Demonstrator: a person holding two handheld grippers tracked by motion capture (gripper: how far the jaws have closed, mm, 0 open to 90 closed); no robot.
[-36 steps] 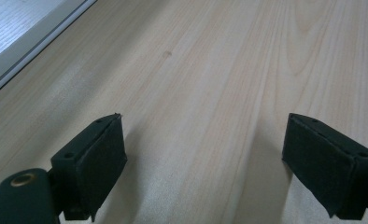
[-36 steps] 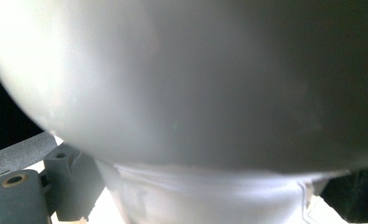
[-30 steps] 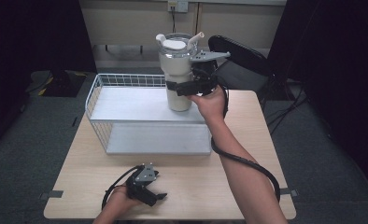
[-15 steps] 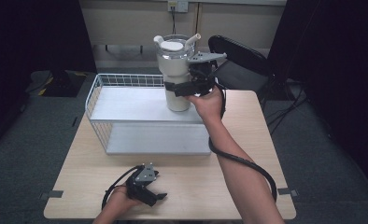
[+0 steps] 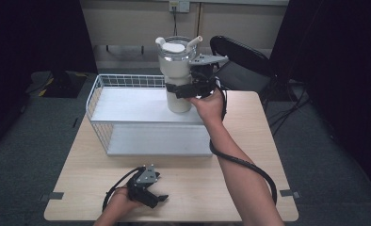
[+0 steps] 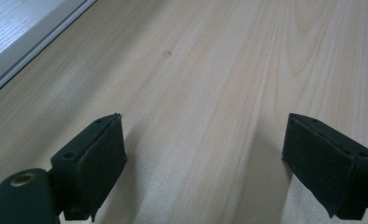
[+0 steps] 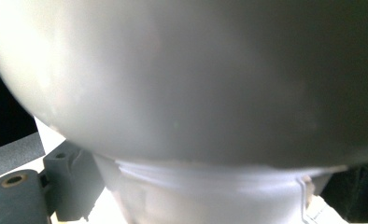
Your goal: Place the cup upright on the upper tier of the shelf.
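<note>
A tall white tumbler [image 5: 176,66] with a clear lid and a handle stands upright at the right end of the white wire rack's top shelf [image 5: 127,106]. My right gripper [image 5: 180,89] is shut on its lower body from the right. In the right gripper view the tumbler [image 7: 196,84] presses close between the two fingers [image 7: 65,186]. I cannot tell whether its base touches the shelf. My left gripper [image 5: 160,200] rests on the wooden table [image 5: 212,188] near the front edge, open, with bare wood between its pads [image 6: 93,158].
The two-tier rack has a wire rail along its back and left side, and its lower shelf [image 5: 160,141] is bare. A black chair [image 5: 240,61] stands behind the table's far right corner. The right gripper's cable [image 5: 242,162] trails along the forearm.
The right gripper and the tumbler have shifted slightly to the left over the top shelf. The left gripper has stayed where it was.
</note>
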